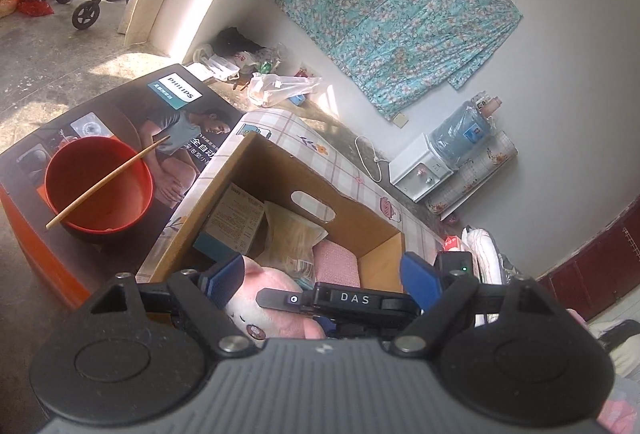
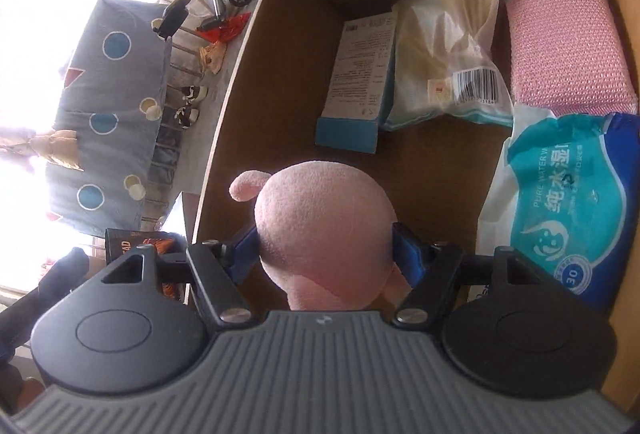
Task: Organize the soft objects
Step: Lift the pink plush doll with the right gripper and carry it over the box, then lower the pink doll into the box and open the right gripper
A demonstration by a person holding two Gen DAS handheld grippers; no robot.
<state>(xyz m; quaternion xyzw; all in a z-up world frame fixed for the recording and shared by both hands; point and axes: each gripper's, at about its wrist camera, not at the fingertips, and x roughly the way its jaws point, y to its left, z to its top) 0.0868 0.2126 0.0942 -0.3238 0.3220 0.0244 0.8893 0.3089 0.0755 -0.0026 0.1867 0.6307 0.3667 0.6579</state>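
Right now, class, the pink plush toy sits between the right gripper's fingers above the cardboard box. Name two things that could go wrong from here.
1. The right gripper pinches only the round, soft pink plush toy; it might slip out early.
2. The cardboard box already holds a wet wipes pack, a pink sponge and a carton; the toy could land on these rather than the bare floor patch.

Pink plush toy (image 2: pixel 324 234): round, fuzzy, one small ear sticking out at its left, held over open cardboard box (image 2: pixel 256 82). Inside box, lying flat: pink knit cloth (image 2: pixel 568 42) in far corner, wet-wipes pack (image 2: pixel 560 202) just in front of it, clear bag (image 2: pixel 444 62) beside small blue-edged carton (image 2: pixel 360 74).
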